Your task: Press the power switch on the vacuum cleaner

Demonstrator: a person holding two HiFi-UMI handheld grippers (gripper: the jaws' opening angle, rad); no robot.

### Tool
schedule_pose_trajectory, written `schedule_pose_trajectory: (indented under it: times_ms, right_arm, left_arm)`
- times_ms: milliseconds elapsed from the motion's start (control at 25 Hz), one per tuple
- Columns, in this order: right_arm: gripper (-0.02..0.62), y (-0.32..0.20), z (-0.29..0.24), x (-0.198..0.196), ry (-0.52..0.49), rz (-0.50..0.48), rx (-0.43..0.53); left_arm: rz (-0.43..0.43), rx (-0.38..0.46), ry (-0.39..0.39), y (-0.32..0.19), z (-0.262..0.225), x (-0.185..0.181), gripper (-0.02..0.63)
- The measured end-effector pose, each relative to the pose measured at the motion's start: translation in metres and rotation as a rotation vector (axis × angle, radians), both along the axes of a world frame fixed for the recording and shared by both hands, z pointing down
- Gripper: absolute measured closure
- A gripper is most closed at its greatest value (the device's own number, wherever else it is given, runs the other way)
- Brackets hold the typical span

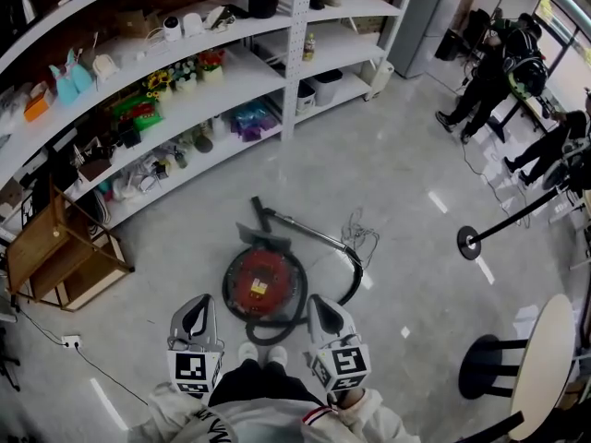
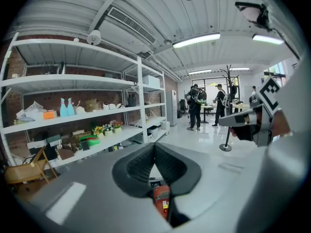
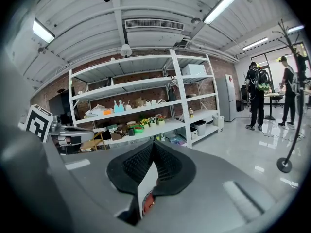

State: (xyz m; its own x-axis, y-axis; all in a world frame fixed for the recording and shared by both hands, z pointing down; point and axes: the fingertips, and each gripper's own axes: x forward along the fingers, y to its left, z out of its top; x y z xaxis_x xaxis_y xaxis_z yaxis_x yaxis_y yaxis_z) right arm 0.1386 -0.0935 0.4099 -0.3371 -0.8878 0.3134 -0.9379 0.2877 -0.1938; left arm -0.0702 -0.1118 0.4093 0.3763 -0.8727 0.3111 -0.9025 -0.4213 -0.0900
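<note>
Left hand-held gripper (image 1: pixel 197 310), right hand-held gripper (image 1: pixel 324 312) pressed together, empty; vacuum cleaner (image 1: pixel 263 284) switch indistinct, perhaps hidden.

white shelving (image 1: pixel 294 53) on brick wall — glossy grey floor (image 1: pixel 406 247).

**Storeroom shelving lines a polished grey floor (image 1: pixel 406 173)**

A long white shelving unit (image 1: pixel 294 35) against a brick wall holds potted flowers (image 1: pixel 166 79), two teal bottles (image 1: pixel 72 74) and white storage bins (image 1: pixel 325 86) on its lower tiers. A wooden rack (image 1: pixel 55 252) stands on the floor at its left end, with a white power strip (image 1: pixel 69 341) nearby. To the far right, several people (image 1: pixel 494 67) in dark clothes stand beyond a black stanchion post (image 1: pixel 469 243), near a grey refrigerator (image 1: pixel 425 12).
</note>
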Motion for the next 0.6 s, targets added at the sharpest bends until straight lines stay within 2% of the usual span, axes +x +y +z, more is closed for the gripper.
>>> schedule_pose_trajectory:
  times_ms: [600]
  right_arm:
    - [0.595,-0.015,0.05,-0.029,0.008,-0.017,-0.079]
  left_arm:
    - [0.006,-0.065,0.007,-0.016,0.044,-0.015,0.606]
